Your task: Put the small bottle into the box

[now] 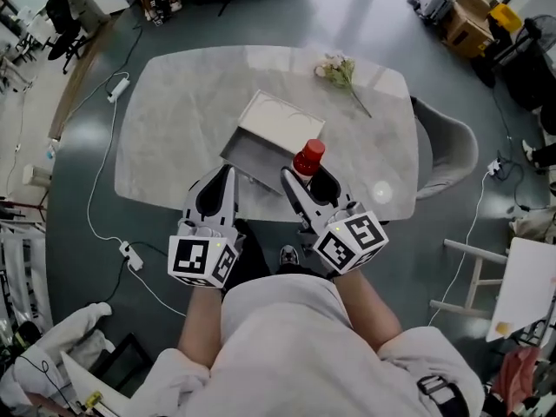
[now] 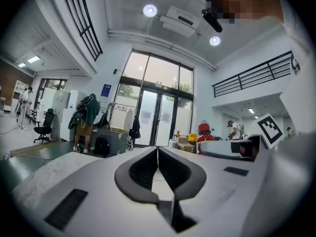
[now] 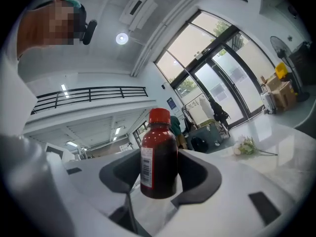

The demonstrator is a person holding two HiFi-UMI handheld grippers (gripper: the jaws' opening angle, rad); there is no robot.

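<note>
Grey floor surrounds 1 pale, rounded surface [image 1: 174, 129], with cables and 2 power strips [image 1: 118, 87] lying on the floor and 1 grey chair [image 1: 447, 150] at the surface's right edge. In the head view, only the red cap and shoulder of the small bottle [image 1: 307, 157] show, because the right gripper [image 1: 308, 181] covers its body. The near side of the box [image 1: 261, 155] is hidden behind both grippers. The print on the bottle's label is too small to read.

1 box sits by the middle of the near edge, its white lid [image 1: 282, 122] lying open towards the far side. 1 sprig of flowers [image 1: 340, 72] lies near the far right corner.

The right gripper's fingers [image 3: 118, 174] clamp the dark red bottle upright above the near edge, at the box's near right side. The left gripper [image 2: 158, 152] has its fingers [image 2: 140, 169] pressed together on nothing, just left of the bottle.
</note>
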